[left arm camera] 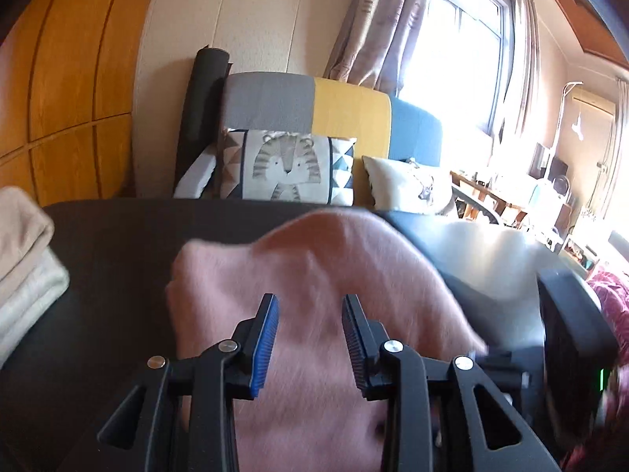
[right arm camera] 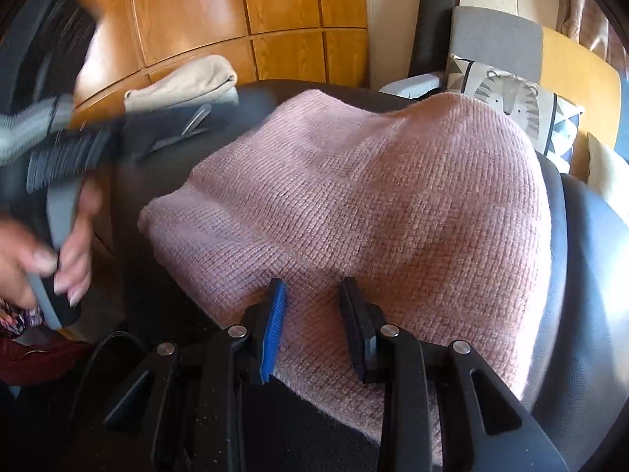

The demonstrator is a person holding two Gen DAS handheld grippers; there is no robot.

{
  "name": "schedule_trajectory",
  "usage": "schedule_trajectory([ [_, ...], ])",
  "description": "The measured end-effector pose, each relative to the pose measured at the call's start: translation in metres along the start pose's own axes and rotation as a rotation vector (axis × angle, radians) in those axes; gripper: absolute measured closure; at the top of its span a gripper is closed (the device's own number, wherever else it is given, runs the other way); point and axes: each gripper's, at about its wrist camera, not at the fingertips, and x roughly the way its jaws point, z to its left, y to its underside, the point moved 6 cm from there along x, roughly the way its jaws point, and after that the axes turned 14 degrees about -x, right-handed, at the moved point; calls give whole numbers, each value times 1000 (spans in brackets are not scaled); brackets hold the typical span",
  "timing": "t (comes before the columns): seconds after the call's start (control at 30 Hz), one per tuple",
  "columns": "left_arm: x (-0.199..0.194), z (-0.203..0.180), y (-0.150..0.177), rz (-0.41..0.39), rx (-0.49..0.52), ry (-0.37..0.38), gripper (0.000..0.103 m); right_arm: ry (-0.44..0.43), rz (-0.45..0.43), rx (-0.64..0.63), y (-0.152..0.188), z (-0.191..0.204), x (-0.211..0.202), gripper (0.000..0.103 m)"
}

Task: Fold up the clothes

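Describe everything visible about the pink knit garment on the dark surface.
The pink knit garment is a soft, ribbed, dusty-pink knit, apparently wool-like. It lies folded in a thick bundle on the dark surface, humped toward the far side, edges rounded. The right gripper has its open jaws over the near edge; the left gripper hangs open above it. No label or buttons are visible.

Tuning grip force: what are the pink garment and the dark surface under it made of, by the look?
Pink folded garment: a soft knit, likely wool or acrylic; ribbed stitch rows and a fuzzy nap show. Dark surface under it: smooth with a slight sheen, probably leather or vinyl; highlights on it, no weave visible.
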Motion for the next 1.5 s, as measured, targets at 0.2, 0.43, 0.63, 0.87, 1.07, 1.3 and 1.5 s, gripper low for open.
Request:
schedule_trajectory([
  [0.2, 83, 35, 8, 211, 12, -204, 69, 12, -10, 1, 0, 2, 0, 71],
  [0.43, 43, 67, 29, 74, -153, -167, 75, 0, -2, 0, -2, -1, 0, 71],
  [0.63, 38, 74, 31, 71, -184, -129, 75, 48, -145, 25, -47, -33, -39, 71],
  [0.87, 28, 78, 35, 50, -261, -101, 75, 202, -104, 118, -89, -111, -1, 89],
  [1.07, 29, 83, 37, 53, -273, -79, 75, 138, 66, 115, -94, -146, 68, 103],
  [1.3, 29, 80, 39, 44, -250, -95, 76, 109, -71, 293, -85, -172, 45, 98],
  [1.5, 29, 82, 39, 42, -262, -81, 76, 54, -150, 275, -61, -135, 4, 98],
])
